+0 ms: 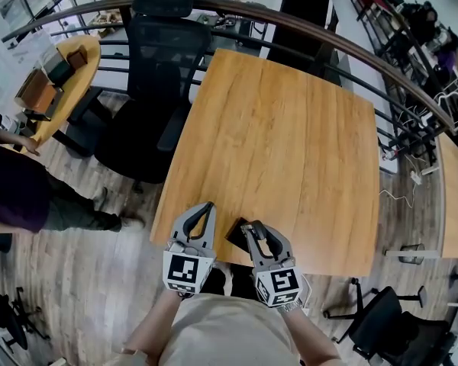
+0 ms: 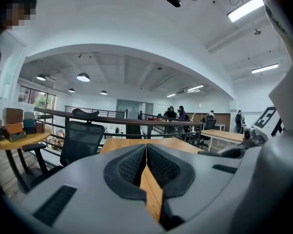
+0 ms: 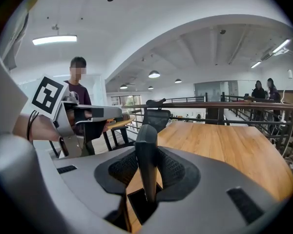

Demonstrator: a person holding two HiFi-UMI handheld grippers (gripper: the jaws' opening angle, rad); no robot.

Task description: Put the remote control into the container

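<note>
The remote control (image 1: 236,233) is a thin dark slab at the near edge of the wooden table (image 1: 290,143). My right gripper (image 1: 249,229) is shut on it. In the right gripper view the remote control (image 3: 146,155) stands on edge between the ribbed pads (image 3: 173,172) and sticks up above them. My left gripper (image 1: 205,209) hangs just left of it at the table's near edge, shut with nothing between its pads (image 2: 161,165). That left gripper (image 3: 88,115) also shows at the left of the right gripper view. No container shows in any view.
A black office chair (image 1: 156,75) stands at the table's far left corner. A curved railing (image 1: 328,40) runs behind the table. A person (image 1: 15,189) stands at the left near a round table (image 1: 76,90) with boxes. Another chair (image 1: 397,319) is at the lower right.
</note>
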